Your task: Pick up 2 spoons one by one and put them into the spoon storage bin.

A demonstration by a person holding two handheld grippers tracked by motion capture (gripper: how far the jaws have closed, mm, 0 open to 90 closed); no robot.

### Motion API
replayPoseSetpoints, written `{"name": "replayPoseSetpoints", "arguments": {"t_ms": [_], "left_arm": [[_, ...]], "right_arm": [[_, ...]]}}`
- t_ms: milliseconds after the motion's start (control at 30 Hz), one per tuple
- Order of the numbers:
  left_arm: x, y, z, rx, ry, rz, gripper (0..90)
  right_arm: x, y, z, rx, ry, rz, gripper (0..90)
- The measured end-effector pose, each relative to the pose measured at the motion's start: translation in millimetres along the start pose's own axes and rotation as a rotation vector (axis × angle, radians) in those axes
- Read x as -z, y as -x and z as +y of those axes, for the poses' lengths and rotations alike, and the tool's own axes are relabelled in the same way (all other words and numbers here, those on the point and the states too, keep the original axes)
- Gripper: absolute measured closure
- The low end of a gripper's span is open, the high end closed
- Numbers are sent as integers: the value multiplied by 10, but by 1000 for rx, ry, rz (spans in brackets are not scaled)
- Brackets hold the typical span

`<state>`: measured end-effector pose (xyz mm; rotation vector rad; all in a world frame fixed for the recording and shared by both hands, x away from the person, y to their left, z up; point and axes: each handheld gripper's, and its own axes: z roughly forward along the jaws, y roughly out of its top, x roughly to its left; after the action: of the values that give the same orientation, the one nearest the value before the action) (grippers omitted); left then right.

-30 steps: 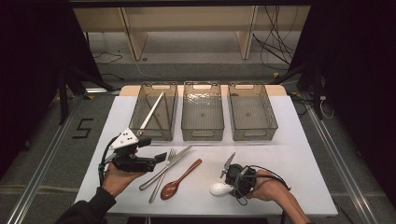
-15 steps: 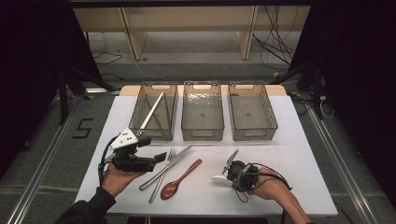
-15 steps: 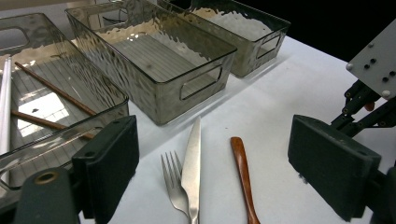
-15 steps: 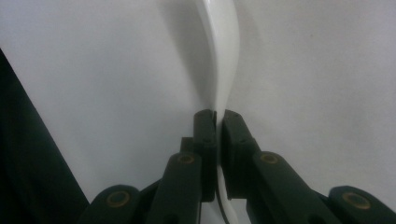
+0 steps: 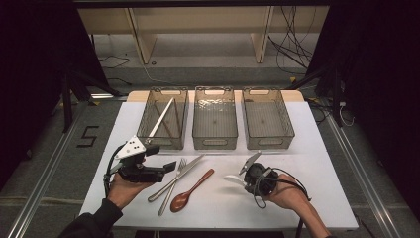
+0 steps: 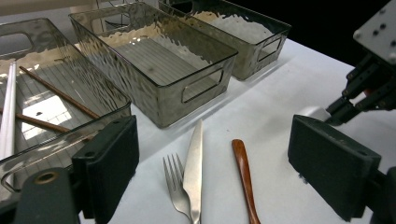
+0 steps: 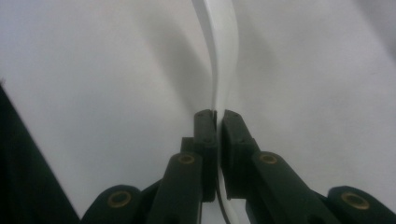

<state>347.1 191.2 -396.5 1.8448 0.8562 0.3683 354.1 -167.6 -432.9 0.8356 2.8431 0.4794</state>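
Three clear plastic bins (image 5: pixel 214 124) in a row; two brown chopsticks (image 6: pixel 56 93) and one long white utensil (image 5: pixel 161 118) inside the left one. On the white table (image 5: pixel 317 163): one fork (image 5: pixel 173 186), one knife (image 5: pixel 183 173), one brown wooden spoon (image 5: pixel 190 191), one white spoon (image 5: pixel 233 179). Two handheld grippers: left gripper (image 5: pixel 171 166), right gripper (image 7: pixel 216 119)

The left gripper (image 5: pixel 171 165) rests in the left hand (image 5: pixel 124 186) low over the table's near left part, lying level, jaws wide apart. The right gripper (image 5: pixel 236 179), carried by the right hand (image 5: pixel 286 194) at the near right, has just been closing; its jaws pinch a thin white piece (image 7: pixel 219 51).
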Motion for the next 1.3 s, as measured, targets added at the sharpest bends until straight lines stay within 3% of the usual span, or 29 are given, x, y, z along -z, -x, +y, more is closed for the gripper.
{"name": "replayPoseSetpoints", "arguments": {"t_ms": [200, 667, 933, 1300], "left_arm": [[20, 12, -3, 7, -1, 2, 162], [105, 48, -16, 10, 7, 12, 162], [88, 16, -26, 11, 9, 16, 162], [92, 7, -21, 8, 22, 23, 162]], "right_arm": [[98, 78, 65, -48, 109, -35, 865], [226, 380, 287, -157, 206, -28, 864], [256, 498, 443, -177, 258, -39, 863], [271, 597, 596, -184, 284, -54, 863]]}}
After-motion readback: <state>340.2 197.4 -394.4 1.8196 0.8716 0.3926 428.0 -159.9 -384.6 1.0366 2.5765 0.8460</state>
